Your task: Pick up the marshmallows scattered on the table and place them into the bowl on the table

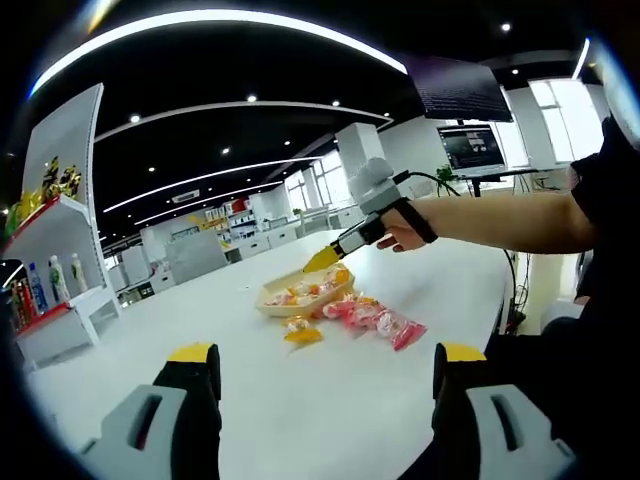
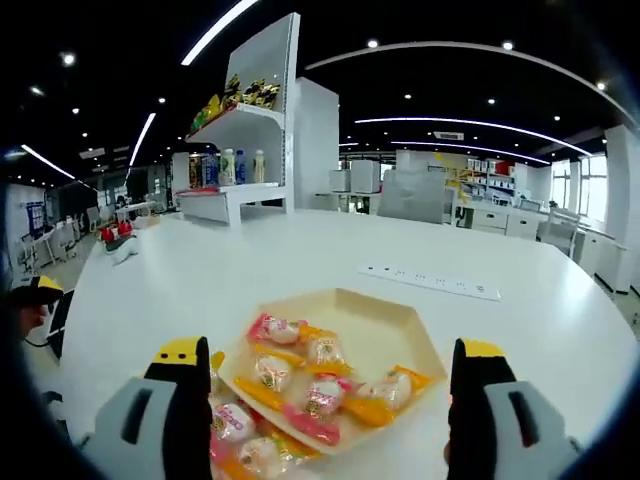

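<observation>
A beige hexagonal bowl [image 1: 300, 292] [image 2: 400, 318] stands mid-table and holds several wrapped marshmallows [image 2: 312, 378] in pink, orange and white. More wrapped marshmallows [image 1: 376, 320] [image 2: 236, 424] lie scattered on the table beside it, and an orange one [image 1: 302, 334] lies apart. My right gripper [image 1: 325, 258] [image 2: 330, 352], held by a hand, hovers over the bowl, open, with nothing between its fingers. My left gripper [image 1: 326, 355] stays low and well short of the bowl, open with nothing in it.
The white table [image 1: 300, 400] is wide and rounded. A white power strip [image 2: 430, 282] lies beyond the bowl. A shelf with bottles and snacks [image 1: 55, 270] [image 2: 235, 165] stands past the table. The person's arm [image 1: 500, 222] reaches in from the right.
</observation>
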### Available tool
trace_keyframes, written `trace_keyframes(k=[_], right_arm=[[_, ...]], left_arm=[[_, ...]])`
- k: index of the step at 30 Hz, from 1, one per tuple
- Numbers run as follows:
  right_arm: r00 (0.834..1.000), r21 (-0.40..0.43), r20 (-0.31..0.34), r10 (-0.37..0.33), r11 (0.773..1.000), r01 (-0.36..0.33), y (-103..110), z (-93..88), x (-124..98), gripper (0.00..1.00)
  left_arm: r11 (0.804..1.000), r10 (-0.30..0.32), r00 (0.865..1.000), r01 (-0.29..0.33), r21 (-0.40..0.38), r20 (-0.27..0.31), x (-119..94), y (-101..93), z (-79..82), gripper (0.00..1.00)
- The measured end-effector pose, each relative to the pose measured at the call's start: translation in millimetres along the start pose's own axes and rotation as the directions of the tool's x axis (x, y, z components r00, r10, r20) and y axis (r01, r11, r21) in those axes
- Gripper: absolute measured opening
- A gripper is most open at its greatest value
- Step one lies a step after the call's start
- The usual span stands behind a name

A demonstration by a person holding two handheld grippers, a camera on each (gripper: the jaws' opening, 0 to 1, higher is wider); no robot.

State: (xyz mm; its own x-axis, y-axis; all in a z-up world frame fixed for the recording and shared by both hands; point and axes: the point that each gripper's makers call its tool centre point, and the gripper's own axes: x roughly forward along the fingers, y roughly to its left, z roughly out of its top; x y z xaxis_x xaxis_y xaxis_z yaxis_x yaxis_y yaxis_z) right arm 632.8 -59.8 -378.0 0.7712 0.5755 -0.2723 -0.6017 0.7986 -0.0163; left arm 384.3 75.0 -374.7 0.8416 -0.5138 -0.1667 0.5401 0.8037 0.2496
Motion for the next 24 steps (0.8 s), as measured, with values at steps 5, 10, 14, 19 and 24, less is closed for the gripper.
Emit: trace_keyframes(k=[5,10,14,19,24], right_arm=[[0.999,0.001,0.033,-0.002,1.000,0.002,-1.0,3.0,-18.6,0.97],[0.997,-0.003,0.072,0.012,1.000,-0.012,4.5,12.7,-45.8,0.97],[0.995,-0.010,0.098,0.022,1.000,-0.022,8.4,21.6,-64.5,0.97],[0.992,-0.007,0.119,0.042,0.999,-0.042,23.8,19.9,-89.8,0.97],[0.989,-0.025,0.140,0.049,0.999,-0.045,34.3,14.5,-109.5,0.97]], left_arm=[[1.000,0.002,1.000,-0.002,0.001,0.001,-0.4,0.6,0.2,0.87],[1.000,-0.001,1.000,0.001,0.006,0.000,-1.1,1.4,1.2,0.87],[1.000,0.007,1.000,-0.007,0.007,-0.004,-2.3,4.3,0.7,0.87],[1.000,0.011,1.000,-0.011,0.012,-0.003,-3.7,5.0,2.2,0.87],[1.000,0.012,1.000,-0.012,0.012,0.002,-4.2,4.2,4.5,0.87]])
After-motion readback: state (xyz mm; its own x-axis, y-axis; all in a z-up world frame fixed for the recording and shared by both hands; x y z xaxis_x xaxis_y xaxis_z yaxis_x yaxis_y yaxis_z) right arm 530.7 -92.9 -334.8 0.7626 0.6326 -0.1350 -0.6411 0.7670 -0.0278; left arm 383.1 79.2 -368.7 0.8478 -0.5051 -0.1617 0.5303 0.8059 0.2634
